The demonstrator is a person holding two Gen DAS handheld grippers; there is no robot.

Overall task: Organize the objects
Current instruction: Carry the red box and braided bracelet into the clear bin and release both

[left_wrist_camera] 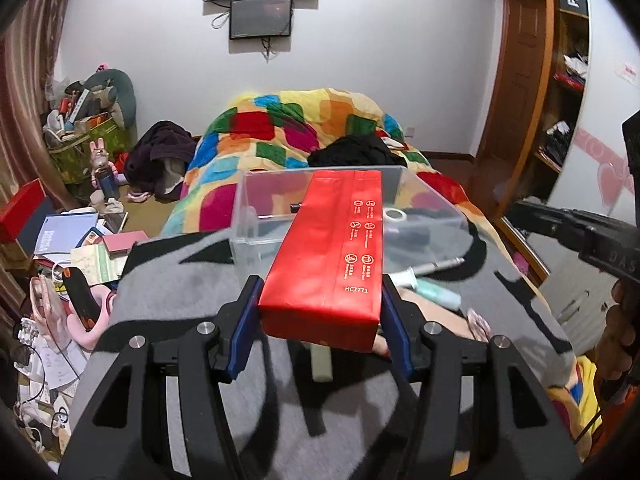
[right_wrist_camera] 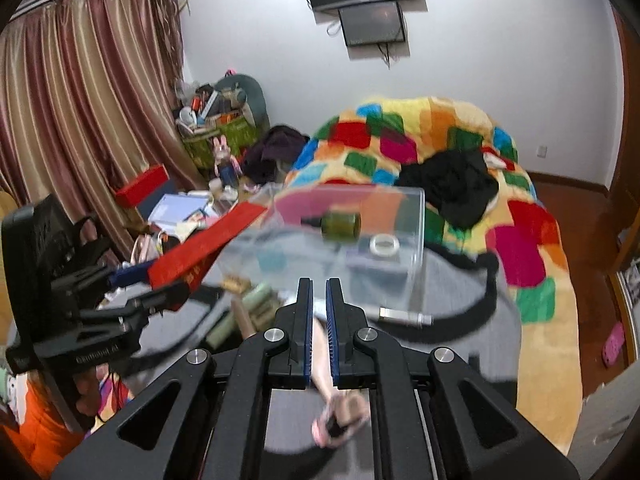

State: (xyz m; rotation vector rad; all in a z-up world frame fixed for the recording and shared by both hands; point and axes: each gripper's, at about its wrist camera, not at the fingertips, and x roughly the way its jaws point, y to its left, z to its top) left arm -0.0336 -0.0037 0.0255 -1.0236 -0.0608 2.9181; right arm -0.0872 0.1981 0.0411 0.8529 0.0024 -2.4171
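My left gripper (left_wrist_camera: 320, 300) is shut on a long red box (left_wrist_camera: 332, 248) and holds it above the grey blanket, its far end over a clear plastic bin (left_wrist_camera: 256, 208). The box and left gripper also show in the right wrist view (right_wrist_camera: 204, 248). The bin (right_wrist_camera: 412, 232) holds a dark green bottle (right_wrist_camera: 340, 225) and a roll of tape (right_wrist_camera: 385, 246). My right gripper (right_wrist_camera: 319, 292) is nearly closed with a narrow gap and holds nothing. Its fingers hang over a pink brush (right_wrist_camera: 332, 400) on the blanket.
A metal tool (right_wrist_camera: 404, 316) and a teal-handled item (left_wrist_camera: 436, 292) lie on the grey blanket (left_wrist_camera: 180, 300) by the bin. A colourful quilt (left_wrist_camera: 280, 128) with black clothing (right_wrist_camera: 452, 184) covers the bed beyond. Clutter of books and boxes (left_wrist_camera: 80, 240) fills the floor at left.
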